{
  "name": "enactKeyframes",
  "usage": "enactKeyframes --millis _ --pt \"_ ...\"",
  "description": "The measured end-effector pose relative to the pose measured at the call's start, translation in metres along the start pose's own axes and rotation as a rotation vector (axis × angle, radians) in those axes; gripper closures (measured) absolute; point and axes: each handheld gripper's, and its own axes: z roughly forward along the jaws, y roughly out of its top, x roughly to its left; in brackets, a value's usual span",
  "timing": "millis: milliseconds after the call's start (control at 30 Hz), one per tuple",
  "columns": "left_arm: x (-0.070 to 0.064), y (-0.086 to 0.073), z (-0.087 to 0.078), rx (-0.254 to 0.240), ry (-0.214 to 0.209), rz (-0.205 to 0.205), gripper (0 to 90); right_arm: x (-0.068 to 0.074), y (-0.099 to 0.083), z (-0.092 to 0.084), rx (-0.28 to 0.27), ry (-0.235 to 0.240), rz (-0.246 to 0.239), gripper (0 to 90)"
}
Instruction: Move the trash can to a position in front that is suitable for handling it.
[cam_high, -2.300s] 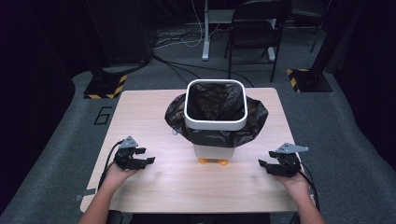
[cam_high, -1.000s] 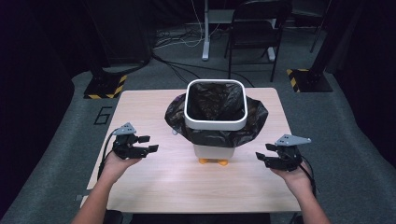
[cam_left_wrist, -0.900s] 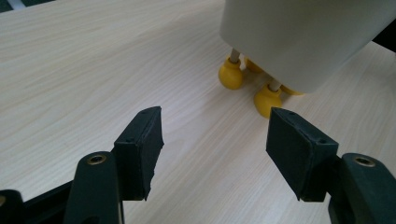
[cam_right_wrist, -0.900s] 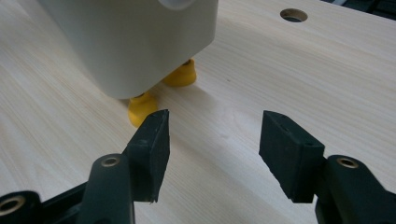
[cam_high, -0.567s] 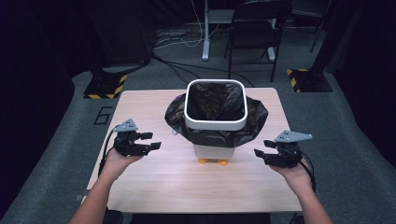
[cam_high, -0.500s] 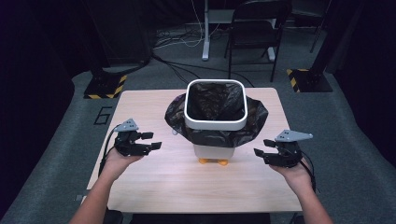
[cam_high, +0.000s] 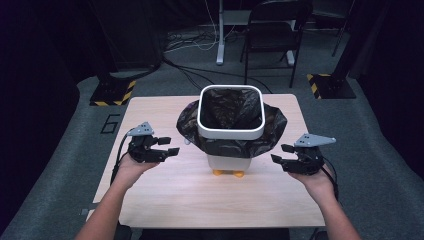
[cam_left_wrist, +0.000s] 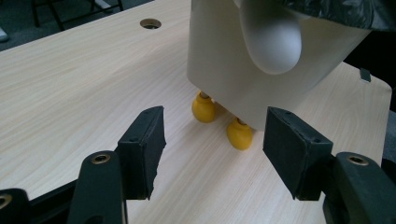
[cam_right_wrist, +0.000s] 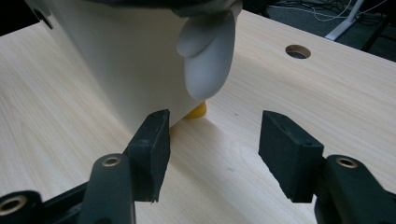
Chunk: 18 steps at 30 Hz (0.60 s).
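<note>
Bin (cam_high: 229, 150), white and square-mouthed, stood near the middle of the wooden table (cam_high: 165, 195), a little toward its far edge, on two small yellow feet (cam_high: 227, 173). A black bin liner (cam_high: 272, 127) was fitted inside it and folded out over the rim, hanging down in a crumpled skirt around the upper part of the body. No brand or label could be read on the bin itself; the only writing in sight was a figure like a "6" (cam_high: 110, 123) marked on the grey floor just off the table's far left corner.

Toward the left edge of the table the left gripper (cam_high: 167, 148) was held in the person's left hand (cam_high: 131, 167), well apart from the bin, its jaws pointing toward it. They stood wide apart with nothing between them, having just eased slightly closer. In the left gripper view the two black pads (cam_left_wrist: 147, 144) framed the yellow feet and the rounded white flipper on the bin's side, with bare tabletop in between and a round cable hole (cam_left_wrist: 150, 23) farther off.

Toward the right edge the right gripper (cam_high: 281, 155) was held in the right hand (cam_high: 315, 177), likewise well apart from the bin and aimed at it, its jaws spread wide and empty. In the right gripper view its pads (cam_right_wrist: 152, 149) framed the white side, another flipper and one yellow foot, with a second cable hole (cam_right_wrist: 298, 51) beyond.

Beyond the far edge stood a dark folding chair (cam_high: 272, 30), a metal stand (cam_high: 220, 35), loose cables on the floor, and two bases with yellow-and-black striped tape (cam_high: 112, 92).
</note>
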Motion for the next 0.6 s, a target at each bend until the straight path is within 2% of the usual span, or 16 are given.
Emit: enactKeyframes --millis 300,600 --pt "-0.003 0.007 0.002 -0.013 -0.007 -0.003 37.2 0.002 0.007 -0.001 -0.005 0.006 -0.009 42.5" --pt "-0.008 0.018 0.01 -0.006 -0.023 0.016 36.3 0.003 0.018 0.001 -0.018 0.013 -0.022 40.4"
